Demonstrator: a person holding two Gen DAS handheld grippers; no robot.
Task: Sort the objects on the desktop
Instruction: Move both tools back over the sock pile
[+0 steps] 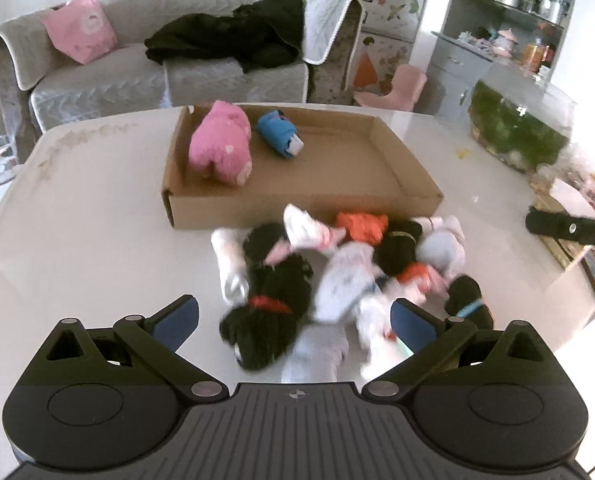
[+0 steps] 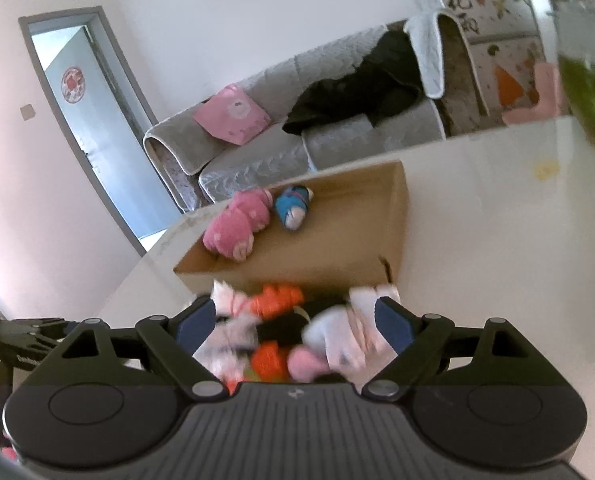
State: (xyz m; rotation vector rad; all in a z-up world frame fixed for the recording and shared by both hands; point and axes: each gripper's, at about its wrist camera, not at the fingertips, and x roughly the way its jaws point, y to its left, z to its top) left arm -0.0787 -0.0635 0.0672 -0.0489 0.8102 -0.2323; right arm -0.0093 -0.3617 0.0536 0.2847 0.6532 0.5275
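A heap of rolled socks [image 1: 337, 276] lies on the white table [image 1: 97, 220], low in the middle of the picture. Behind it sits a cardboard box [image 1: 401, 168] with a pink roll [image 1: 219, 146] and a blue roll [image 1: 277, 132] inside. The left gripper [image 1: 293, 320] and the right gripper [image 2: 293, 320] both hang over the heap, fingers wide apart, holding nothing.

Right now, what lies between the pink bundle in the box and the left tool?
The cardboard box's front wall, then the sock pile on the table, seen in the left wrist view.
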